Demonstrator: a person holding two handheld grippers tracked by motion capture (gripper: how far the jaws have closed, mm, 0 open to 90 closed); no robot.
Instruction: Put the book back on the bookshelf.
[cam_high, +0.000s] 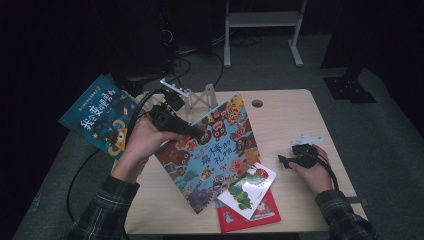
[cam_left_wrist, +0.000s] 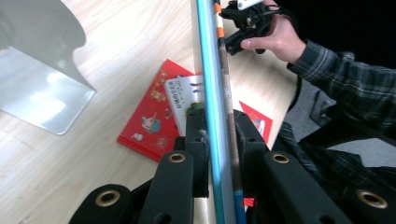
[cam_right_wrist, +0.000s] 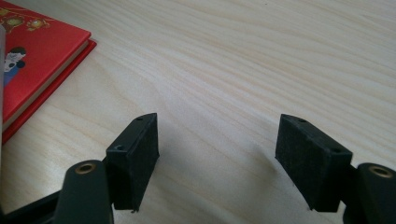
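A large picture book with a cover full of cartoon animals is tilted up off the table, its lower corner near the front edge. My left gripper is shut on its upper left edge; in the left gripper view both pads clamp the thin teal edge of the book at my left gripper. My right gripper lies low over the table at the right, held by a hand. Its jaws stand open over bare wood in the right gripper view, with nothing between them.
A white caterpillar book lies on a red book at the table's front, partly under the lifted book. A blue book leans at the left edge. A wooden rack stands at the back. The wooden table is bare at the right.
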